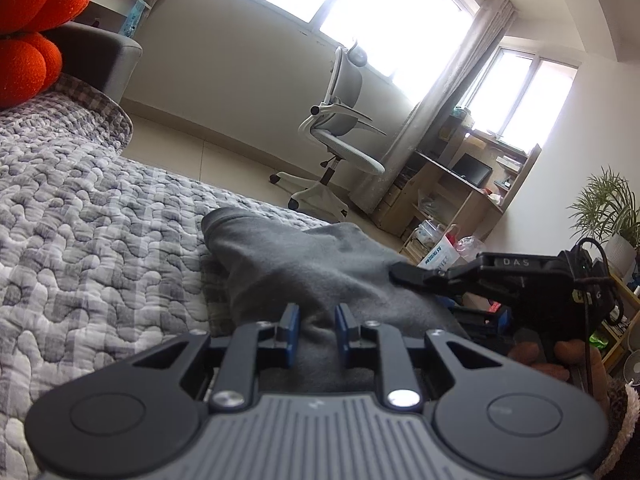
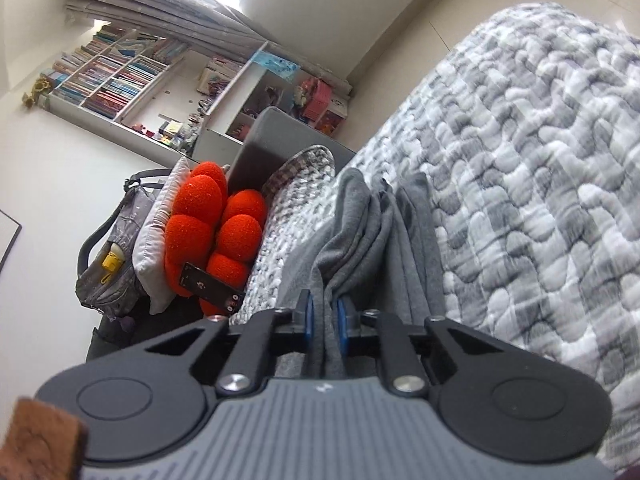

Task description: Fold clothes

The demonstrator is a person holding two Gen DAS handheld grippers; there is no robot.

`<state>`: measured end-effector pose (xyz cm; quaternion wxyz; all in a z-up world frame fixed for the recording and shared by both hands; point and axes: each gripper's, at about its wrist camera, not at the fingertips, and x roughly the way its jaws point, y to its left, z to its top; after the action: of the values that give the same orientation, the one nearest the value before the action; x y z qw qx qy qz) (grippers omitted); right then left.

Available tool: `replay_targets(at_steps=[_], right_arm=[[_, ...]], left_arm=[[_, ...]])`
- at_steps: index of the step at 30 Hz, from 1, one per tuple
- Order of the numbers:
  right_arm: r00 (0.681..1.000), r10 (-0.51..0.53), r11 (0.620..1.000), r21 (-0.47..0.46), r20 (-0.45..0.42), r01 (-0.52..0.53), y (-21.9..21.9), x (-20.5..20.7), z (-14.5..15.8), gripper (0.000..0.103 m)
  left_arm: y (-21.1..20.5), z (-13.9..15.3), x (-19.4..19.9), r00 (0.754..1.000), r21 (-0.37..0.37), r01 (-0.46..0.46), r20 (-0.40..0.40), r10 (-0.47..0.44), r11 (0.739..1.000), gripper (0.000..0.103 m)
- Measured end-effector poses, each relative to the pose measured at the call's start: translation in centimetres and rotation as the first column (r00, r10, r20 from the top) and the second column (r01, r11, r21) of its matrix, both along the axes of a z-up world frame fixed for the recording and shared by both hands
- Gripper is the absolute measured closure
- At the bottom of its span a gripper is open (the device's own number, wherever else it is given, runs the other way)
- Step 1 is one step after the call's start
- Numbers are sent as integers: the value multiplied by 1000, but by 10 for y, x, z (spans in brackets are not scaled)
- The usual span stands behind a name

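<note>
your grey garment (image 1: 304,264) lies bunched on the quilted bed (image 1: 100,216), lifted into pleats rather than a flat, squared stack, so i judge the fold is mid-way. your left hand-held gripper (image 1: 316,326) and right hand-held gripper (image 2: 325,312) are each clenched on its cloth.

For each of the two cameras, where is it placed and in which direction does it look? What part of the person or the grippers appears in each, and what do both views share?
Left wrist: sits on the left gripper, looks across the quilt toward the office chair and windows; the right gripper and a hand show.
Right wrist: sits on the right gripper, looks along the bed toward the orange cushion and bookshelf; a brown sleeve corner shows.
Shared: the grey garment, pinched by both grippers, the quilt and the orange cushion.
</note>
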<state>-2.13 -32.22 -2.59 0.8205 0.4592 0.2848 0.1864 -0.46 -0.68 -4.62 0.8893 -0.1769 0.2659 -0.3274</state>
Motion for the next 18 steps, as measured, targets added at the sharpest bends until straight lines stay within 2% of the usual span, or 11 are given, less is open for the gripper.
replay_targets(at_steps=[3, 8, 9, 13, 14, 15, 18], right_arm=[[1000, -19, 999, -33, 22, 20, -2, 4, 2, 88], [998, -52, 989, -142, -44, 46, 0, 3, -17, 87], [998, -56, 986, -160, -38, 49, 0, 2, -16, 83], [998, -67, 973, -222, 15, 69, 2, -4, -2, 81], [996, -74, 966, -245, 38, 82, 3, -5, 3, 74], [994, -84, 957, -272, 68, 99, 5, -6, 9, 60], [985, -66, 935, -334, 159, 117, 14, -5, 21, 56]], left_arm=[[-3, 0, 0, 1000, 0, 22, -2, -22, 1000, 83], [-8, 1, -2, 999, 28, 48, 11, -49, 998, 83], [-8, 1, -2, 999, 32, 52, 15, -52, 998, 83], [-13, 10, 7, 995, 23, 86, 39, -87, 996, 83], [-16, 12, 8, 993, 18, 107, 44, -108, 994, 83], [-19, 14, 7, 990, 10, 132, 51, -132, 991, 83], [-31, 12, 4, 975, -7, 213, 60, -213, 977, 84]])
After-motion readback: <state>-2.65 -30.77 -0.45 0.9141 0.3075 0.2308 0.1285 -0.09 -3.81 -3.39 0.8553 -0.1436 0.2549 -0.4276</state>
